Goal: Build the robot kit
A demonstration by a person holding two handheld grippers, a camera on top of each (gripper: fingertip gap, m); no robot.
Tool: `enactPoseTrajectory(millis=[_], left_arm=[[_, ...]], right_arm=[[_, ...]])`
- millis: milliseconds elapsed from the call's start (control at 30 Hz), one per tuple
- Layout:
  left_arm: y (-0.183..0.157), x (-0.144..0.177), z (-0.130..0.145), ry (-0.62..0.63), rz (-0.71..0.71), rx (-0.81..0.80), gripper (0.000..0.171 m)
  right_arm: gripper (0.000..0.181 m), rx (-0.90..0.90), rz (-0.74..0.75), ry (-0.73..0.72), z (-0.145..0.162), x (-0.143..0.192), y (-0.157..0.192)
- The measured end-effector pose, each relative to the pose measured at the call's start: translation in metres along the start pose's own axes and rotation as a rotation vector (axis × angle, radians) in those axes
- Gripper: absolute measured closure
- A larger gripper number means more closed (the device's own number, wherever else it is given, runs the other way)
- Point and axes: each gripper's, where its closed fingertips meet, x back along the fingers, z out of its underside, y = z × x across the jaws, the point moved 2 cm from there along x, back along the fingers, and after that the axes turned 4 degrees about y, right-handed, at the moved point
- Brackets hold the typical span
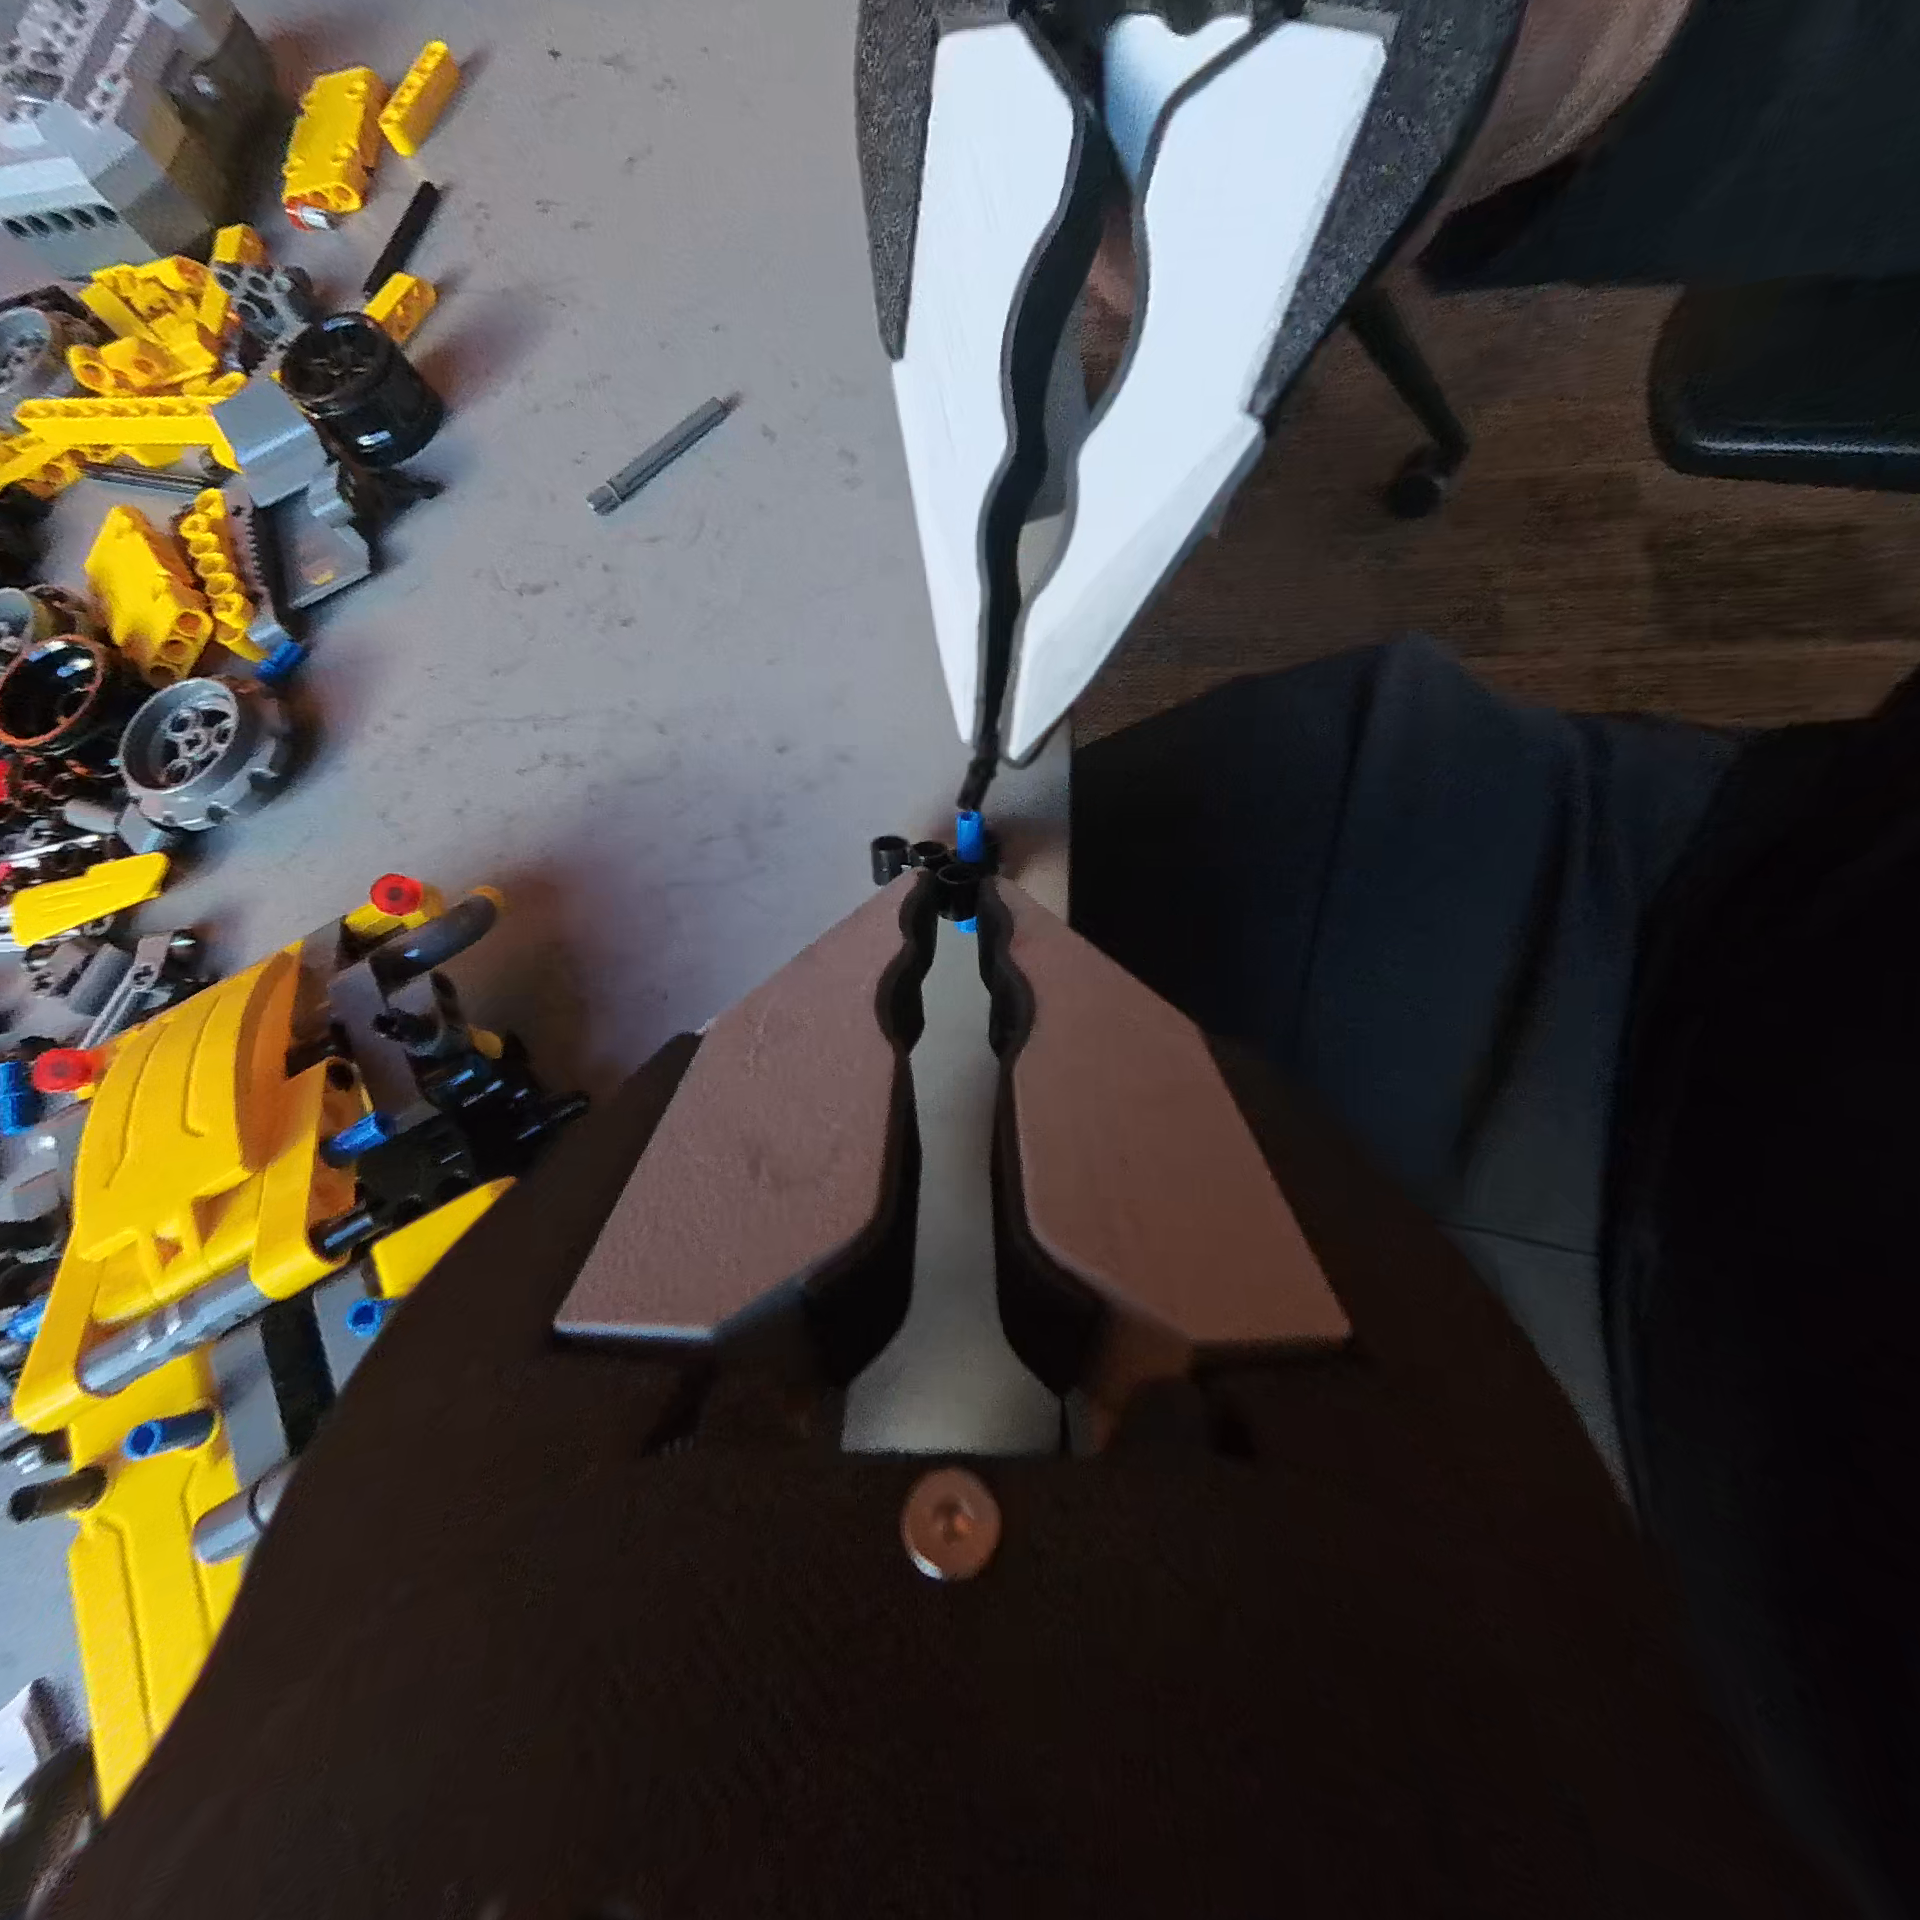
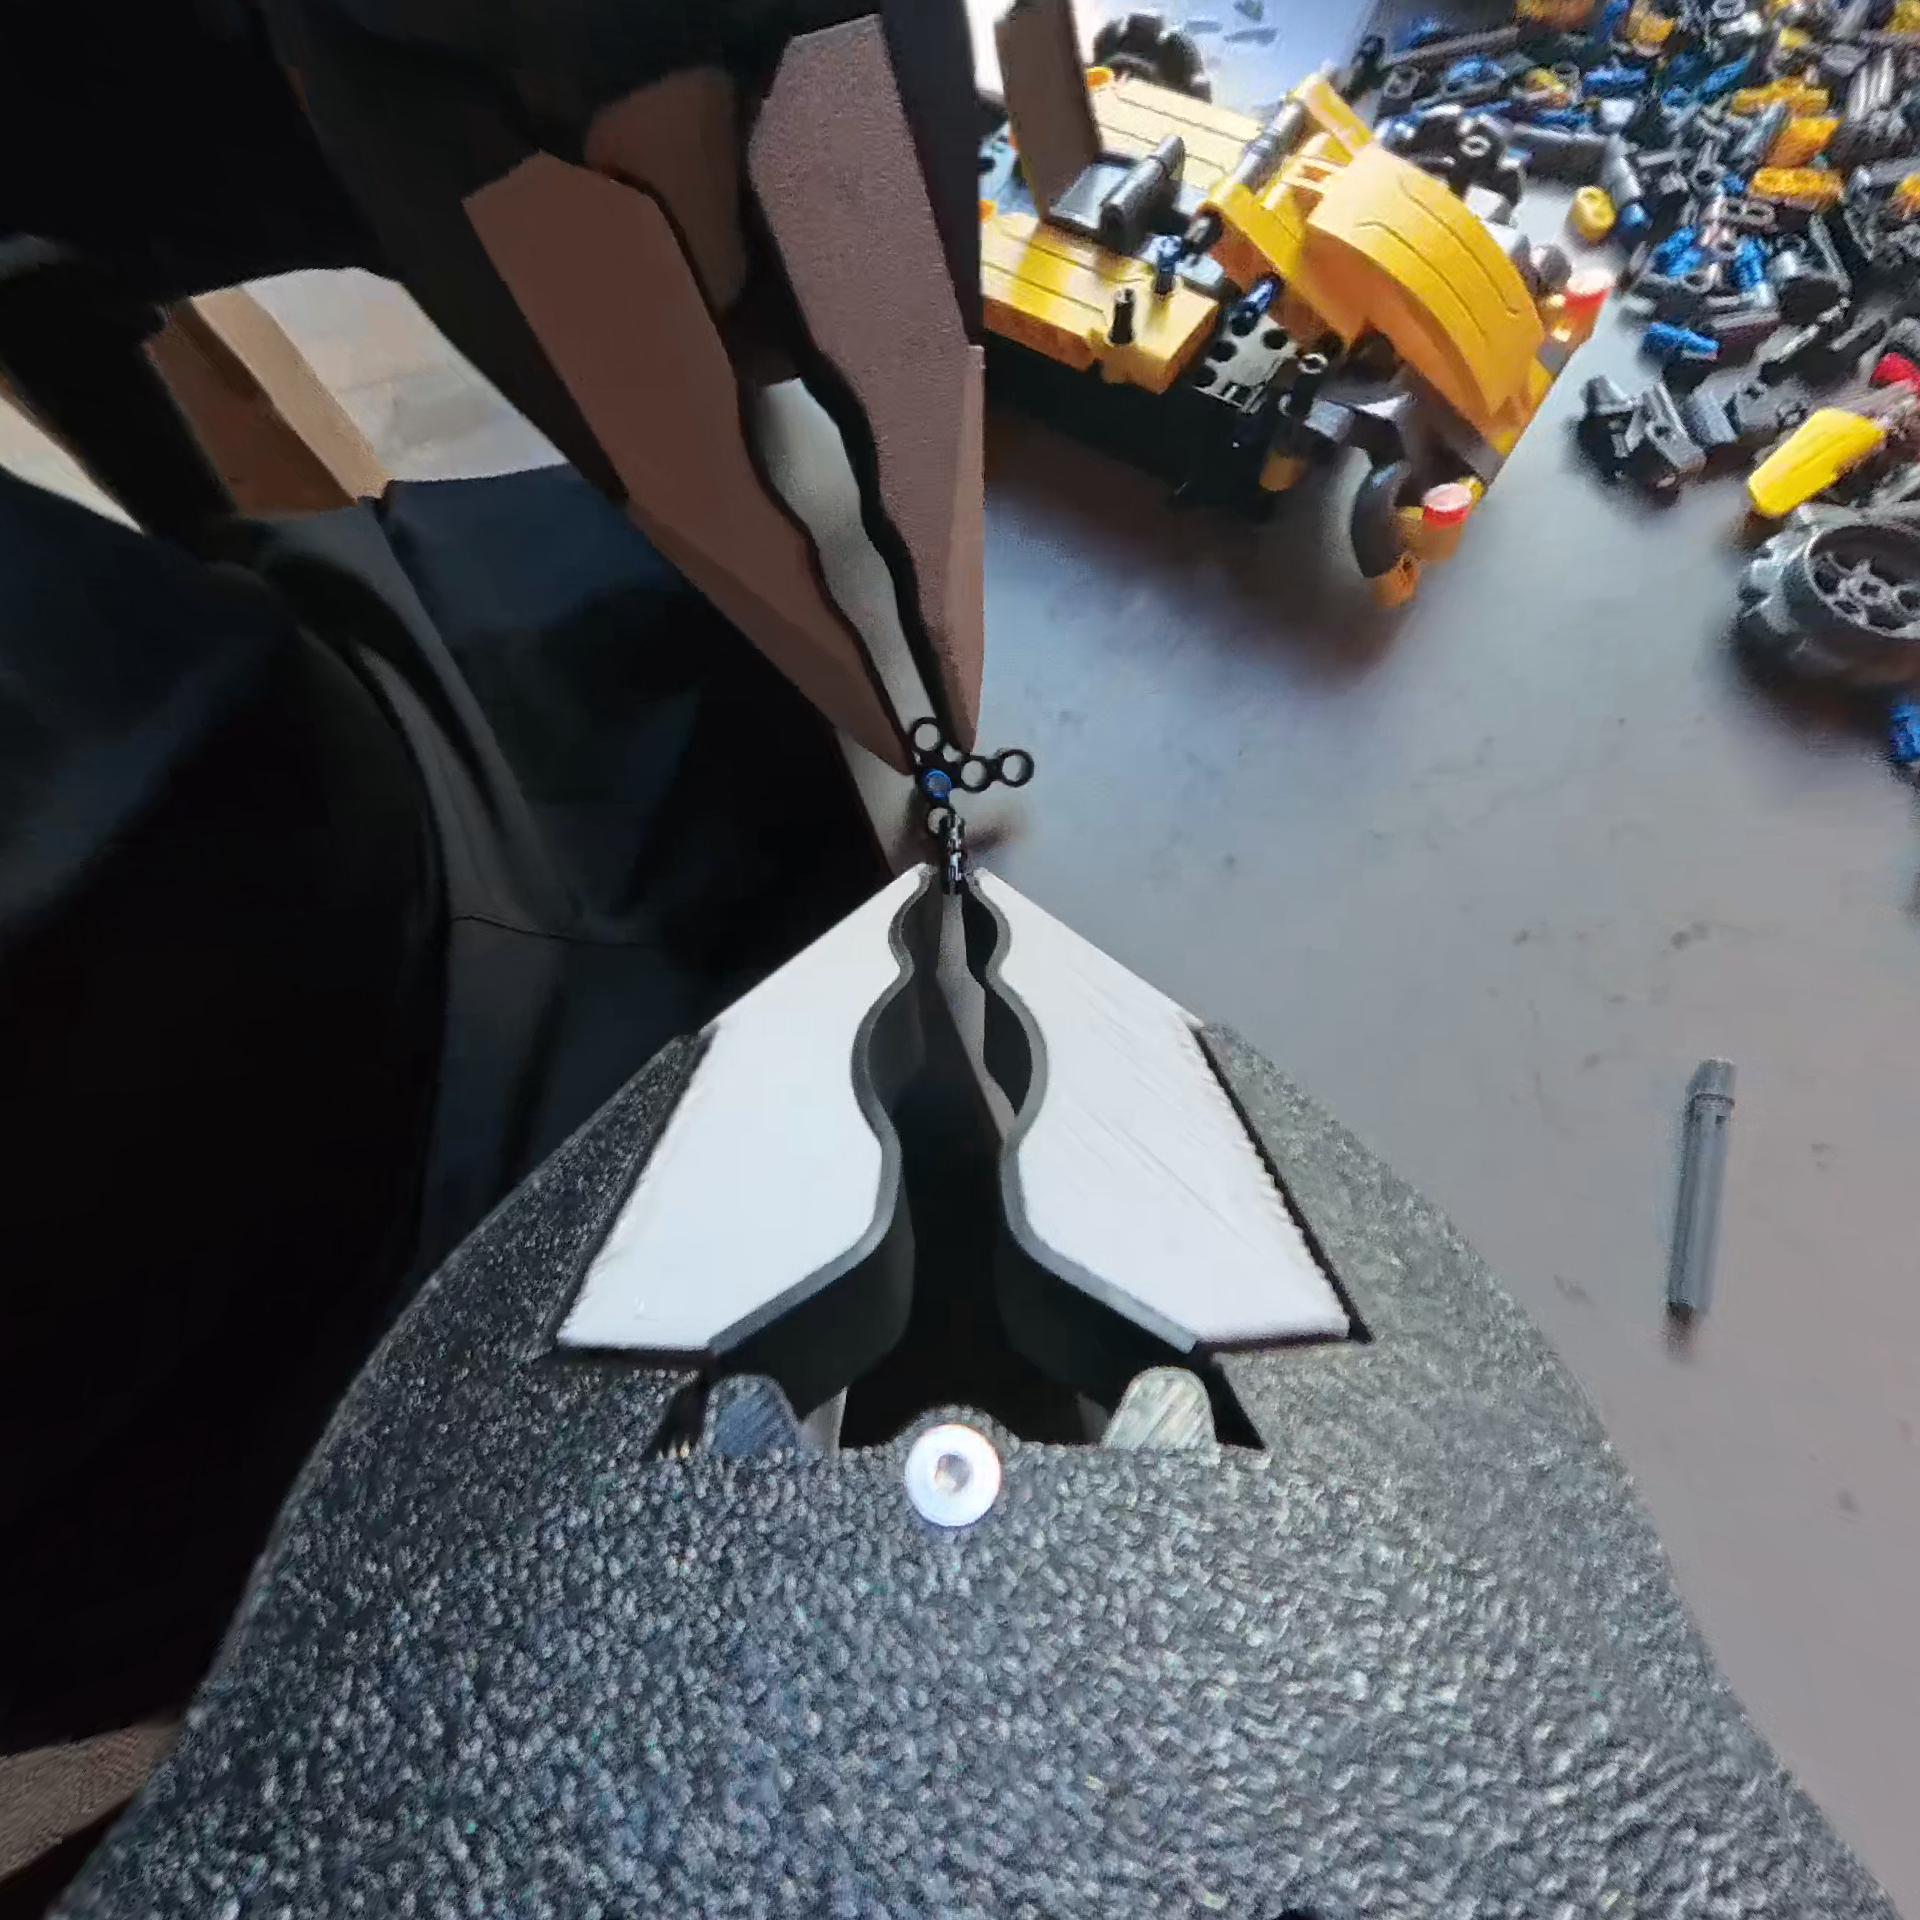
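A grey tabletop [image 1: 644,644] is seen, its near edge beside a dark-clothed person's lap. A part-built yellow toy vehicle [image 2: 1340,281] of plastic building pieces is stood on the tabletop, with loose yellow, black, grey and blue pieces heaped around it toward the far side. A grey-hubbed toy wheel [image 1: 197,753] is seen in that heap, and another tyred wheel [image 2: 1849,592] lies just beside the vehicle. A grey axle rod [image 1: 662,455] is laid alone on bare tabletop, well apart from the heap.

The left tongs [image 1: 951,891], brown-fingered, are closed on a small black angled beam [image 1: 935,857] with round holes, held just over the near edge of the tabletop. A blue pin [image 1: 967,833] is seated in one hole of the beam. The right tongs [image 2: 951,883], white-fingered with a black textured body, are closed on a thin black connector piece [image 2: 948,840], pinched at the very tips. The two pairs of tongs are pointed tip to tip, and the connector piece is met with the blue pin end; whether it is fully joined cannot be told.
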Motion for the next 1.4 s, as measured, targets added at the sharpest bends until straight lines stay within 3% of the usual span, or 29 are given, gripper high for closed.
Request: enactPoseTrajectory(millis=[267, 333, 500, 733, 1000, 1133, 1200, 1400], left_arm=[[0.003, -0.003, 0.007, 0.057, -0.045, 0.098, 0.158], [0.007, 0.001, 0.007, 0.050, -0.089, 0.116, 0.148], [0.004, 0.020, -0.001, -0.015, -0.139, 0.156, 0.148], [0.002, 0.008, -0.007, -0.006, -0.184, 0.083, 0.160], [0.013, 0.003, -0.004, 0.008, -0.185, 0.067, 0.159], [0.011, 0.013, -0.007, 0.012, -0.206, -0.084, 0.154], [0.015, 0.012, -0.004, 0.051, -0.178, -0.133, 0.149], [0.010, 0.010, -0.011, 0.118, 0.075, -0.224, 0.171]], right_arm=[[0.177, -0.146, 0.015, -0.068, -0.003, 0.007, -0.012], [0.177, -0.155, 0.023, -0.081, -0.005, 0.007, -0.013], [0.177, -0.168, 0.017, -0.056, -0.001, 0.004, -0.009], [0.177, -0.150, 0.024, -0.027, 0.001, 0.002, -0.005], [0.177, -0.155, 0.018, -0.035, 0.003, 0.002, -0.003], [0.177, -0.159, -0.014, -0.067, 0.000, 0.006, 0.000], [0.177, -0.159, -0.020, -0.075, -0.001, 0.007, 0.000], [0.177, -0.165, -0.012, -0.050, 0.000, 0.002, -0.001]])
